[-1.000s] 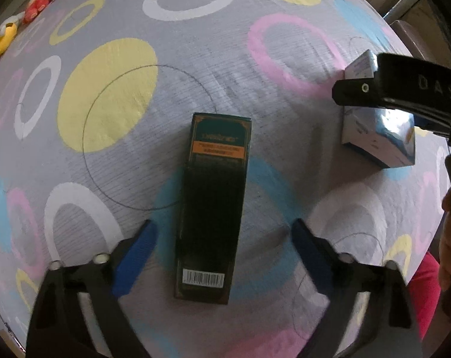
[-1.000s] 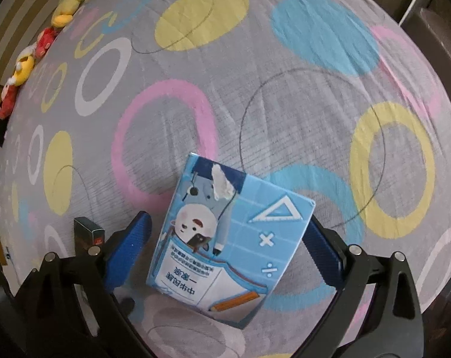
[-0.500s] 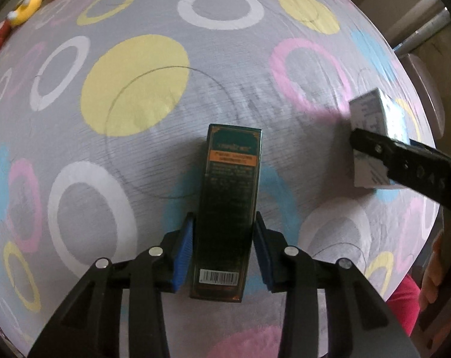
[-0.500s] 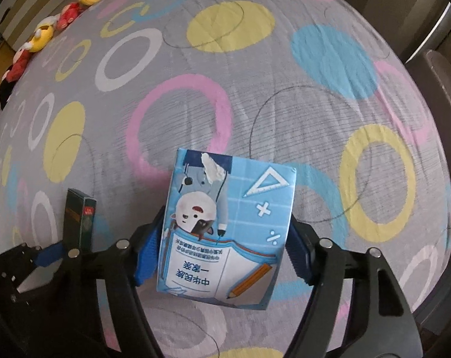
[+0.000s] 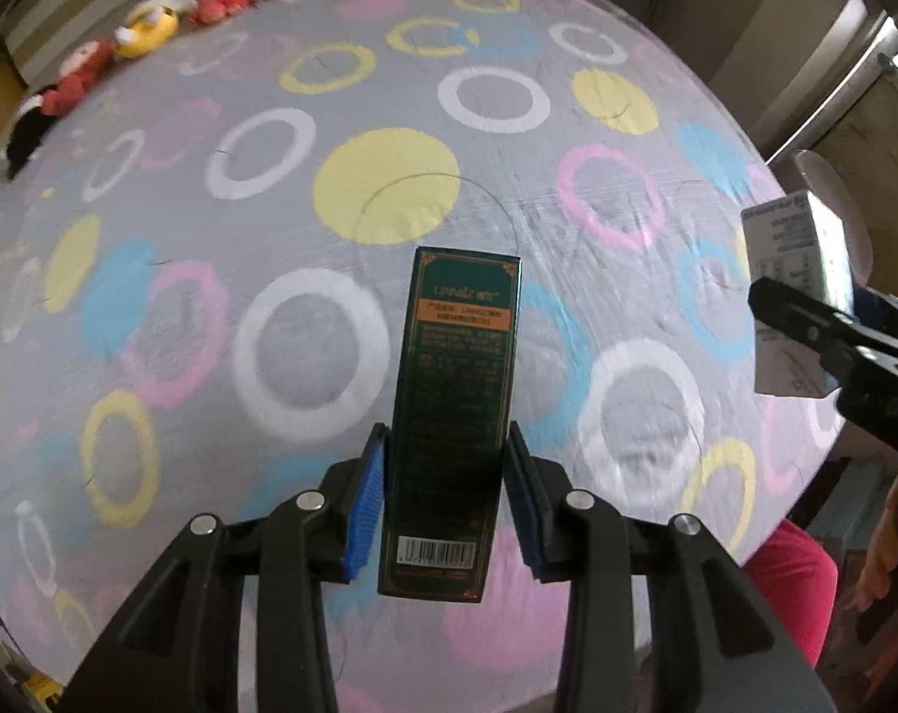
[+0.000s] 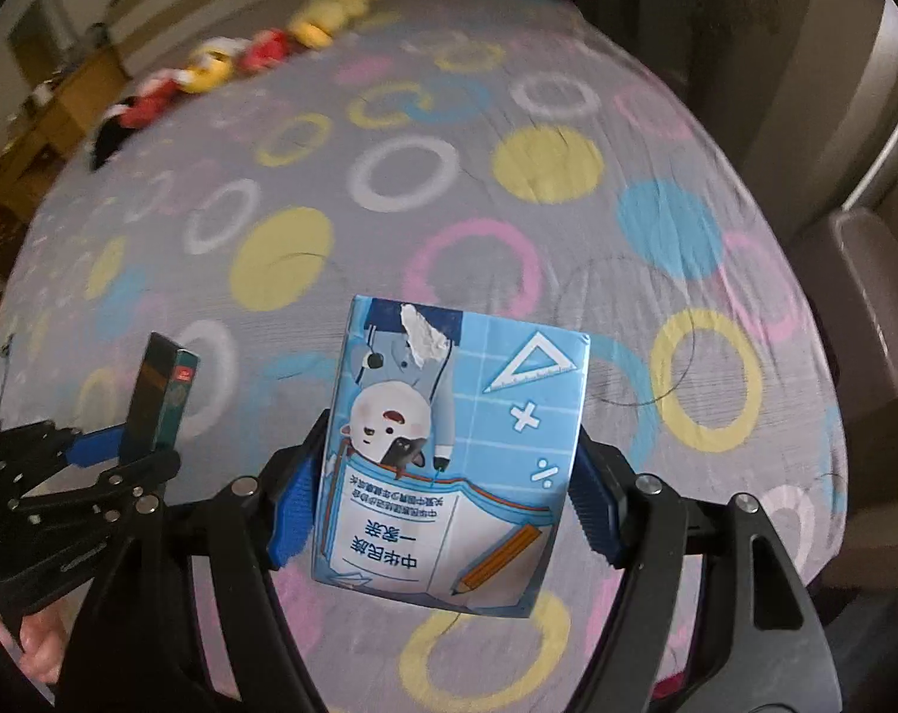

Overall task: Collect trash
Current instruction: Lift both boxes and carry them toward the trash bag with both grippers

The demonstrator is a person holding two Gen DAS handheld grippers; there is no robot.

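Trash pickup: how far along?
Done: the bed sheet shows no other litter. In hand: left tool clamps the dark green box, right tool clamps the blue carton, both off the sheet. Left: binning them; no bin in view.

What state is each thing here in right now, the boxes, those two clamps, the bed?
Dark green box: clamped, lifted off the bed.
Blue cartoon carton: clamped, lifted, top torn.
Left gripper: shut on the dark green box.
Right gripper: shut on the blue cartoon carton.
Bedsheet: spread flat, faint wrinkles.
Plush toys: lined along the far edge.
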